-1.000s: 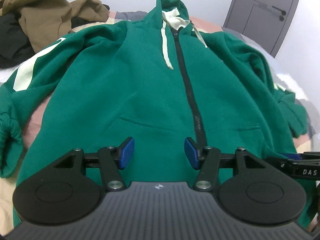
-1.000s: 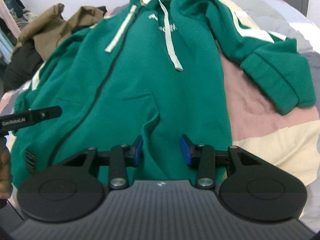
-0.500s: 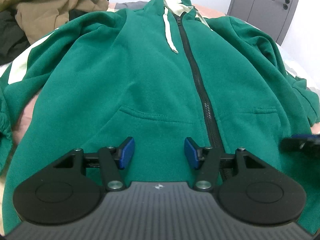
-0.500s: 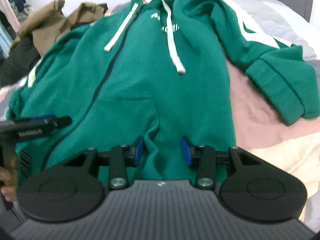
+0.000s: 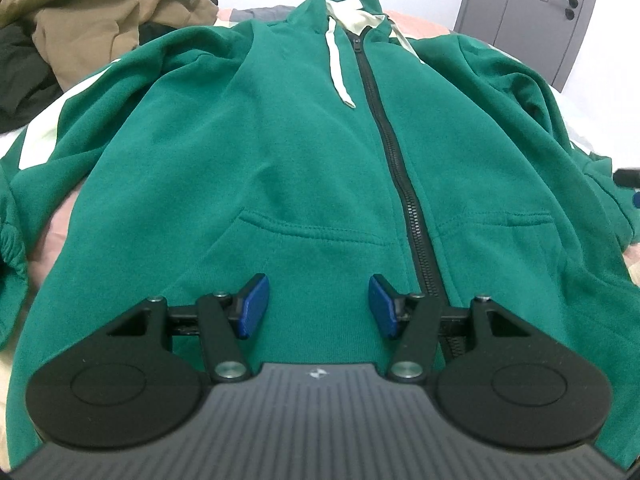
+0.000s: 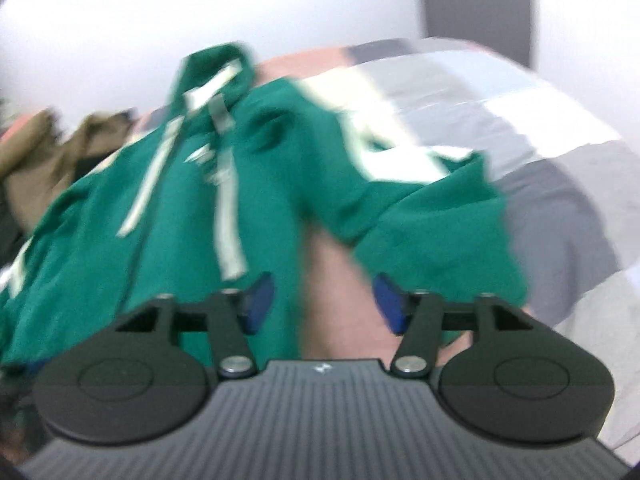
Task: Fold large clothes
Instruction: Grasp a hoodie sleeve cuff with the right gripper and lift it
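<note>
A green zip-up hoodie (image 5: 304, 160) with white drawstrings lies face up and spread on the bed. My left gripper (image 5: 318, 306) is open and empty, low over the hoodie's front near the hem, just left of the black zipper (image 5: 394, 160). The right wrist view is blurred. My right gripper (image 6: 322, 302) is open and empty, over the pink bedspread (image 6: 340, 280) between the hoodie's body (image 6: 160, 220) and its right sleeve cuff (image 6: 436, 240).
A heap of brown and black clothes (image 5: 80, 28) lies at the bed's far left. A grey door (image 5: 528, 12) stands at the back right. The bedspread has grey and cream patches (image 6: 540, 128) to the right.
My left gripper has moved forward over the hoodie's front. My right gripper has swung quickly to the right, from the hoodie's hem toward the right sleeve cuff; its view is now blurred.
</note>
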Action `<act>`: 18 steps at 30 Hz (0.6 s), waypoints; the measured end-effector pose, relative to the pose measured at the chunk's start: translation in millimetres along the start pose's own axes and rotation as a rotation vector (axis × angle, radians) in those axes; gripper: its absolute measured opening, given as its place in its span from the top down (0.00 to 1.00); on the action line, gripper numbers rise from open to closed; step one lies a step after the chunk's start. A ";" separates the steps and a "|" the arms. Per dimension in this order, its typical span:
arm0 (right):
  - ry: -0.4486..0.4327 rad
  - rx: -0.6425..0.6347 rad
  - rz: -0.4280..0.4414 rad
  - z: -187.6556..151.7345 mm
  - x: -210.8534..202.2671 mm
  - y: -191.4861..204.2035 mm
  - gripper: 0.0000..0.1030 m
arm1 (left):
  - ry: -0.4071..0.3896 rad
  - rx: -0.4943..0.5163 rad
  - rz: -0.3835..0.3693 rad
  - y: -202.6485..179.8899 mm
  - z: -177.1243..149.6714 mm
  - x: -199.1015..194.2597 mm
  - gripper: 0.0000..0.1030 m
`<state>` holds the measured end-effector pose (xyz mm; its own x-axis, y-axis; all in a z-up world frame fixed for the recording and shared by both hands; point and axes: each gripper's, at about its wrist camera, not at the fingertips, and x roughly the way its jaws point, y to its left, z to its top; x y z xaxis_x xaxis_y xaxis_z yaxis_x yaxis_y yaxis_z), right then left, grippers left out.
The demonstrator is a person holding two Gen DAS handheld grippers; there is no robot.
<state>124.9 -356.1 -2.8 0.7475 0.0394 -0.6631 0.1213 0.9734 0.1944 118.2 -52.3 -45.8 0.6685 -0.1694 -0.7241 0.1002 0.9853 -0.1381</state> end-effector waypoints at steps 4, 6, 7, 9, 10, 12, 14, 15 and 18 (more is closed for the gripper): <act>0.001 0.030 -0.074 13.0 20.6 -21.0 0.19 | -0.006 -0.007 -0.014 1.7 -1.0 -2.1 0.40; 0.021 0.026 -0.087 12.6 33.3 -29.0 0.19 | -0.008 -0.021 -0.030 4.5 -0.6 -2.9 0.40; 0.042 0.008 -0.096 12.1 41.9 -31.9 0.19 | -0.009 -0.027 -0.035 5.3 -0.5 -3.4 0.40; 0.065 -0.063 -0.126 8.5 55.2 -32.8 0.19 | -0.010 -0.036 -0.045 6.6 -0.2 -3.6 0.40; 0.071 -0.092 -0.145 5.8 60.2 -32.4 0.19 | -0.010 -0.036 -0.048 6.9 0.0 -3.5 0.40; 0.092 -0.165 -0.152 -0.7 71.5 -29.1 0.17 | -0.013 -0.037 -0.053 7.3 0.5 -3.6 0.40; 0.111 -0.270 -0.183 -9.6 80.9 -20.8 0.17 | -0.017 -0.041 -0.057 8.0 1.0 -3.3 0.40; 0.125 -0.338 -0.207 -16.0 86.8 -16.2 0.17 | -0.020 -0.043 -0.059 8.6 1.1 -3.2 0.40; 0.106 -0.369 -0.248 -19.7 91.4 -13.5 0.24 | -0.028 -0.056 -0.069 11.6 0.6 -3.1 0.40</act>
<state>178.7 -361.3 -80.3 0.6520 -0.2010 -0.7311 0.0332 0.9709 -0.2373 117.7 -40.3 -44.8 0.6821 -0.2355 -0.6924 0.1059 0.9686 -0.2251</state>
